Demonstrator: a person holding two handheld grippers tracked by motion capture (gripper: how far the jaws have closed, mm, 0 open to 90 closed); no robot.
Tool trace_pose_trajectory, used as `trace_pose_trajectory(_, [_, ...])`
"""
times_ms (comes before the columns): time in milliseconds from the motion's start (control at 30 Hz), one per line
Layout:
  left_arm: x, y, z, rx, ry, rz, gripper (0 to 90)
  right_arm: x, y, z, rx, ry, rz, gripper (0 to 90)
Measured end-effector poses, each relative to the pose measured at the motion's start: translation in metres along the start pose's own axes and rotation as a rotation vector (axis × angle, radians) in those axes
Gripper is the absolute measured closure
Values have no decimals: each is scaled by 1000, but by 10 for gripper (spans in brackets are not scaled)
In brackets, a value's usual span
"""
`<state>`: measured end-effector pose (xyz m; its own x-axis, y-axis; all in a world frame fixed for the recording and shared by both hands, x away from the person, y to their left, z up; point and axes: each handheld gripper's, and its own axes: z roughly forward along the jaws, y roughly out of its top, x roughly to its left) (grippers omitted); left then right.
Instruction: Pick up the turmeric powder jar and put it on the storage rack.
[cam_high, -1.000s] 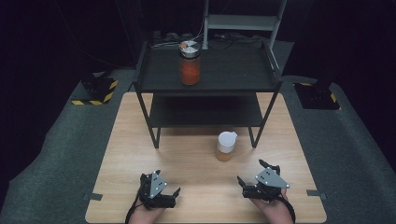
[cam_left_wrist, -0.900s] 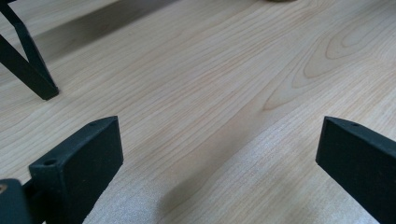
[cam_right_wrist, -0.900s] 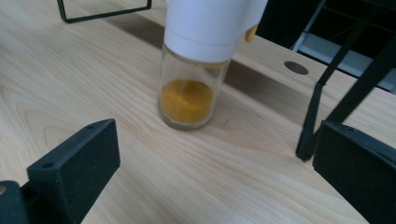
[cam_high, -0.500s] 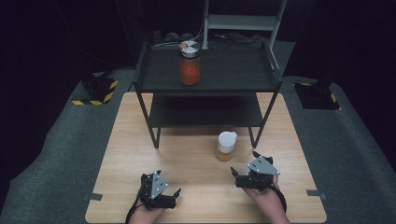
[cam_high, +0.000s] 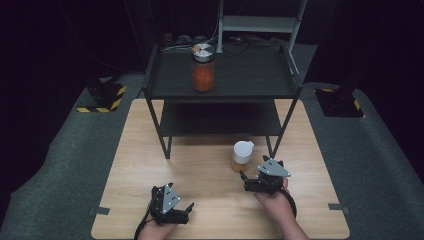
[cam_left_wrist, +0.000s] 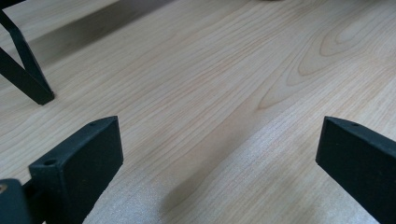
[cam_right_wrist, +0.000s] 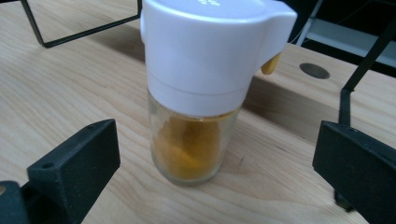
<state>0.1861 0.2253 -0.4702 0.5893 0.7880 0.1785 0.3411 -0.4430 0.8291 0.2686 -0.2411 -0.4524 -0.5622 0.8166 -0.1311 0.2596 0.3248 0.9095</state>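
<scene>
We find no text, label, brand or number that we can read in any view. At the top centre of the right gripper view, the white lid (cam_right_wrist: 210, 42) of the bottle carries a few small raised marks at its upper edge, cut off by the frame and too slight for us to read. In the high view, two floor blocks bear warning stripes in yellow and black, one at the left (cam_high: 102, 97) and one at the right (cam_high: 337, 100), without any words.
</scene>
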Motion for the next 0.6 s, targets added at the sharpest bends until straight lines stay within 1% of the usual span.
trace_pose_trajectory(200, [0, -1, 0, -4, -1, 2, 9, -3, 4, 14, -7, 21, 28, 7])
trace_pose_trajectory(333, [0, -1, -1, -7, 0, 2, 9, -5, 5, 22, -13, 33, 55, 53])
trace_pose_trajectory(367, [0, -1, -1, -7, 0, 6, 9, -5, 5, 24, -16, 37, 60, 78])
trace_pose_trajectory(500, [-1, -2, -1, -8, 2, 15, 9, -7, 4, 29, -33, 54, 88, 136])
trace_pose_trajectory(600, [-1, -2, -2, -10, 3, 18, 9, -8, 5, 33, -35, 66, 103, 179])
